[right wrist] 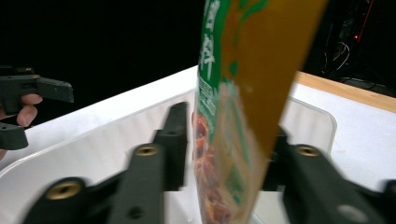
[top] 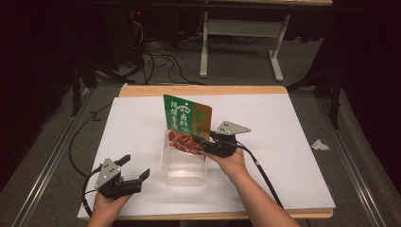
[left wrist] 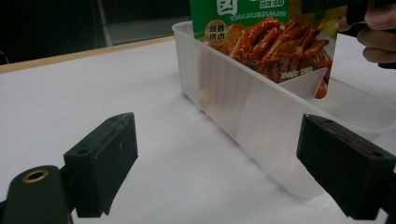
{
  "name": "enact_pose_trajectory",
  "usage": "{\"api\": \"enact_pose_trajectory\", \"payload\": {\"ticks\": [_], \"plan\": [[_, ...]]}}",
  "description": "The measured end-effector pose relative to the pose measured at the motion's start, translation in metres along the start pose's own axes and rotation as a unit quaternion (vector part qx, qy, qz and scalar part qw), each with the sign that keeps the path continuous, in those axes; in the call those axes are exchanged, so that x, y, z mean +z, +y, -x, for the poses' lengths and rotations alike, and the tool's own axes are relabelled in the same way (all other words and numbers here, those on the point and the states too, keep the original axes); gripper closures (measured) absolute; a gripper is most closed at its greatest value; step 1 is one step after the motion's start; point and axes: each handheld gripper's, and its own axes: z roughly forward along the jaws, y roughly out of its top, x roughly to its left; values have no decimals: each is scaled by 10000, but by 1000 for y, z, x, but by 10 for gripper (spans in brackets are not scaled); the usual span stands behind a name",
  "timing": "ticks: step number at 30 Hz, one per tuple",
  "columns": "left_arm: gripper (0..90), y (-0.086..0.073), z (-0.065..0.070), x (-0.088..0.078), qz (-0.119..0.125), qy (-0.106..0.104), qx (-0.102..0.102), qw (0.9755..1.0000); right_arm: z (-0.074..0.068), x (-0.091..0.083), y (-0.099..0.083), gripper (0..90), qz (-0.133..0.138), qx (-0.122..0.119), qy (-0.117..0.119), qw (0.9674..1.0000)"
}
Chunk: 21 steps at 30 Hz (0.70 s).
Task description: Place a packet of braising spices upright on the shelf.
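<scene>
Gripping snack packet (top: 187,124) upright over clear tub (top: 183,166), right gripper (top: 204,140) jaws clamped, left gripper (top: 134,169) jaws wide, empty

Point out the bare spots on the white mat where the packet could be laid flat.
Widest bare patch: right part of the white mat, past the right gripper and its cable. Another lies along the far edge, behind the snack packet. Left is narrower, between the clear container and the left gripper. Crowded: centre.

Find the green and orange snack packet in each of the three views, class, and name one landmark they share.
High view: snack packet stands at centre, held by the right gripper.
Left gripper view: top right, inside the container.
Right gripper view: centre, between the jaws.
Shared landmark: clear plastic container.
</scene>
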Motion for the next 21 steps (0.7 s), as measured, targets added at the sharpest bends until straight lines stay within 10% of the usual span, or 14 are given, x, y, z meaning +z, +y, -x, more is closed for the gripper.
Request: {"api": "enact_pose_trajectory", "payload": {"ticks": [10,21], "plan": [[131,0,0,0,-19,7,16,10000,-3,-12,12,206,186,71,-290,9994],[130,-2,-3,0,-92,-30,-31,9999,12,-79,-4,153,123,304,-932,9951]]}}
